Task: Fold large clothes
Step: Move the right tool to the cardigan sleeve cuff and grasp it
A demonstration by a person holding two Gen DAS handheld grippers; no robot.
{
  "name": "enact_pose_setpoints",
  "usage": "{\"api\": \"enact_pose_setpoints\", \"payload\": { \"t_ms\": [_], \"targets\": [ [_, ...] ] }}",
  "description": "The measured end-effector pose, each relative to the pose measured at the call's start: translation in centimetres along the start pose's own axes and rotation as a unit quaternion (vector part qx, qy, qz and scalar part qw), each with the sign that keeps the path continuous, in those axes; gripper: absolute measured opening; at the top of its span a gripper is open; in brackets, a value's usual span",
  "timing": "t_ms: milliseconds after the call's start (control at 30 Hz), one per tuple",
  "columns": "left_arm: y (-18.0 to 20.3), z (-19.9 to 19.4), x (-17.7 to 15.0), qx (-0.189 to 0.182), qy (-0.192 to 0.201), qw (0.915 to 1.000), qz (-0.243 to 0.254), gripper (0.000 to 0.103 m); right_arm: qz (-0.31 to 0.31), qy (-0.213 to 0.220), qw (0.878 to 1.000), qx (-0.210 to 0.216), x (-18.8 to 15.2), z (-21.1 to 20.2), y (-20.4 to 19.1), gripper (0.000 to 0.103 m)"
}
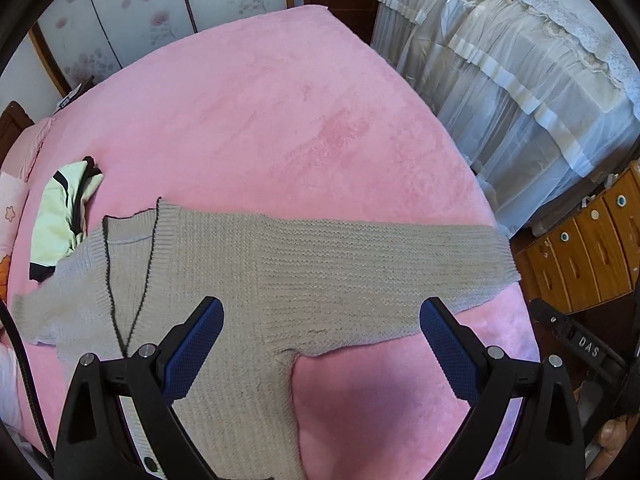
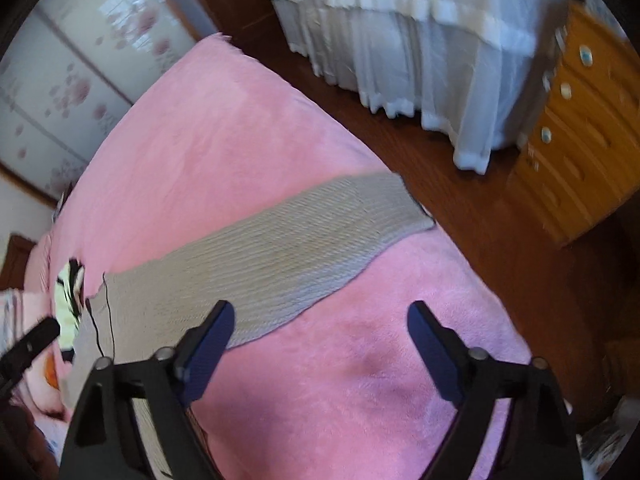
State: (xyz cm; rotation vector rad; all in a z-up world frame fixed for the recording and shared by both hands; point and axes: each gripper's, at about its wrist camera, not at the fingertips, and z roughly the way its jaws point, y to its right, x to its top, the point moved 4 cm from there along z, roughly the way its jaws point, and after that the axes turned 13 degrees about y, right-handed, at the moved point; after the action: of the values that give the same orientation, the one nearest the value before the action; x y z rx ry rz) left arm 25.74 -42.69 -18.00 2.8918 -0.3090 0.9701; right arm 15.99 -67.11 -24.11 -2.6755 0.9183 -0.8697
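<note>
A grey knit cardigan (image 1: 240, 280) with dark trim lies flat on the pink bed (image 1: 280, 120), its one sleeve (image 1: 400, 256) stretched out to the right as far as the bed's edge. My left gripper (image 1: 320, 316) is open and empty, hovering over the cardigan's body near the armpit. In the right wrist view the sleeve (image 2: 280, 252) runs diagonally across the bed. My right gripper (image 2: 320, 320) is open and empty, above the pink cover just below the sleeve. The view is motion-blurred.
A pale green and black garment (image 1: 64, 216) lies at the bed's left, by a pink pillow (image 1: 8, 216). A white-draped piece of furniture (image 1: 520, 80) and wooden drawers (image 1: 592, 248) stand to the right across a dark wood floor (image 2: 460, 208). Floral sliding doors (image 1: 160, 8) are behind.
</note>
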Motion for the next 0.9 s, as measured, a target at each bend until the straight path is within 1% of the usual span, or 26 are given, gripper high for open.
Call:
{"api": "enact_pose_setpoints", "payload": {
  "t_ms": [100,167,267,400,467,533,600,633,700,767,800,833,900],
  "targets": [
    [0.2,1.7,-0.7,0.004,0.005,1.0,-0.003,0.098,0.037,-0.015,0.999,0.007,-0.5,2.9,1.8,0.072],
    [0.4,2.8,-1.1,0.006,0.013,0.9999,-0.002,0.098,0.052,-0.022,0.998,0.012,-0.8,4.6,2.2,0.071],
    [0.0,4.4,-1.6,0.016,0.011,0.9998,0.0,0.098,0.068,-0.027,0.997,0.028,-0.7,6.8,2.4,0.069],
    [-1.2,6.4,-2.1,0.01,-0.007,0.9993,-0.036,0.098,0.088,-0.036,0.995,0.04,-0.6,9.5,2.1,0.067],
    [-1.9,6.9,-2.1,0.012,-0.009,0.9986,-0.051,0.098,0.102,-0.041,0.993,0.036,-0.5,10.8,2.3,0.065],
    [-2.6,7.1,-2.0,0.014,-0.008,0.9978,-0.064,0.098,0.109,-0.043,0.993,0.027,-0.4,11.8,2.4,0.06],
    [-3.5,7.1,-1.9,0.019,-0.002,0.9973,-0.071,0.098,0.118,-0.04,0.992,0.019,-0.2,12.8,2.6,0.046],
    [-3.8,7.0,-1.9,0.02,-0.001,0.9973,-0.071,0.098,0.12,-0.04,0.992,0.017,-0.1,13.0,2.7,0.042],
    [-4.5,7.0,-1.7,0.027,0.0,0.9973,-0.069,0.098,0.116,-0.035,0.992,0.018,0.3,13.3,2.4,0.024],
    [-5.4,7.1,-1.7,0.026,-0.009,0.9969,-0.073,0.098,0.103,-0.023,0.994,0.019,0.7,13.0,1.9,0.017],
    [-5.9,7.0,-1.7,0.024,-0.016,0.9967,-0.076,0.098,0.092,-0.014,0.995,0.017,0.9,12.6,1.5,0.016],
    [-6.4,6.9,-1.7,0.03,-0.021,0.9965,-0.075,0.098,0.077,-0.001,0.997,0.016,1.1,12.0,0.9,0.015],
    [-7.5,6.4,-1.8,0.041,-0.019,0.9966,-0.069,0.098,0.05,0.023,0.998,0.027,1.6,10.2,-1.0,0.015]
  ]
}}
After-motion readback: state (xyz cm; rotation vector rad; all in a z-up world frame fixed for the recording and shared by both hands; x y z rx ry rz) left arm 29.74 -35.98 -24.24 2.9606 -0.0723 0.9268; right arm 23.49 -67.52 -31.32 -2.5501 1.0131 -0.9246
